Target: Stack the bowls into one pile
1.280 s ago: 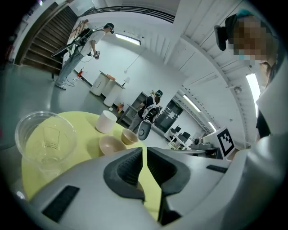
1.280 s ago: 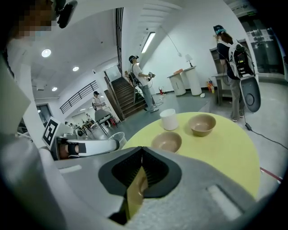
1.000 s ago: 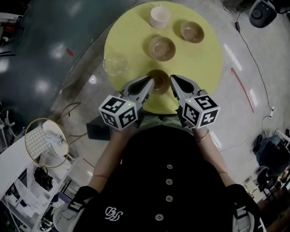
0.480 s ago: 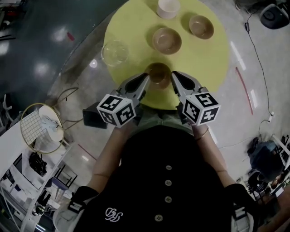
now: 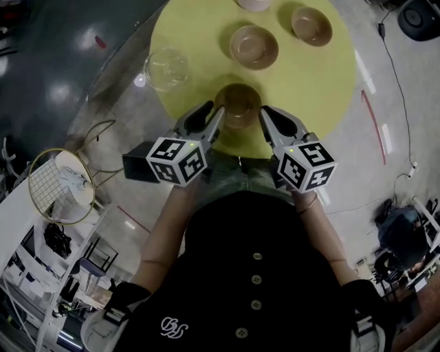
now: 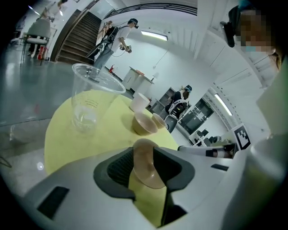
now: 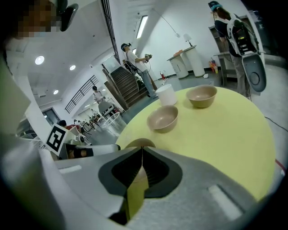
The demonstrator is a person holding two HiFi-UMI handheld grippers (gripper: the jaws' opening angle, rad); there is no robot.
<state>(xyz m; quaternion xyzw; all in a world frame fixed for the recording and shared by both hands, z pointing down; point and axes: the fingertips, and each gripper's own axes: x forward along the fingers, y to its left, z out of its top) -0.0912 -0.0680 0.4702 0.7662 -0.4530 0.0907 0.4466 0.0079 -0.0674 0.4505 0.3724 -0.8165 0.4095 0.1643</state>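
Three brown bowls stand apart on a round yellow table [image 5: 323, 89]. The nearest bowl [image 5: 239, 106] sits by the table's front edge. The middle bowl [image 5: 254, 47] and the far bowl [image 5: 311, 25] lie beyond it. My left gripper [image 5: 212, 113] is open at the nearest bowl's left side. That bowl [image 6: 146, 168] shows in the gap between the left gripper's [image 6: 145, 155] jaws. My right gripper [image 5: 269, 115] hangs at the bowl's right side. In its own view the right gripper [image 7: 141, 150] is shut and holds nothing, with the bowl's rim [image 7: 140, 143] just past the tips.
A clear plastic cup [image 5: 166, 69] stands at the table's left edge. A white cup [image 5: 254, 3] stands at the far side. On the floor lie a black box [image 5: 137, 165], a round wire frame [image 5: 62, 203] and a cable [image 5: 392, 62]. People stand in the background.
The table has slid upward in the head view and the white cup is nearly out of frame. Both grippers stay either side of the nearest bowl, a little closer to it.
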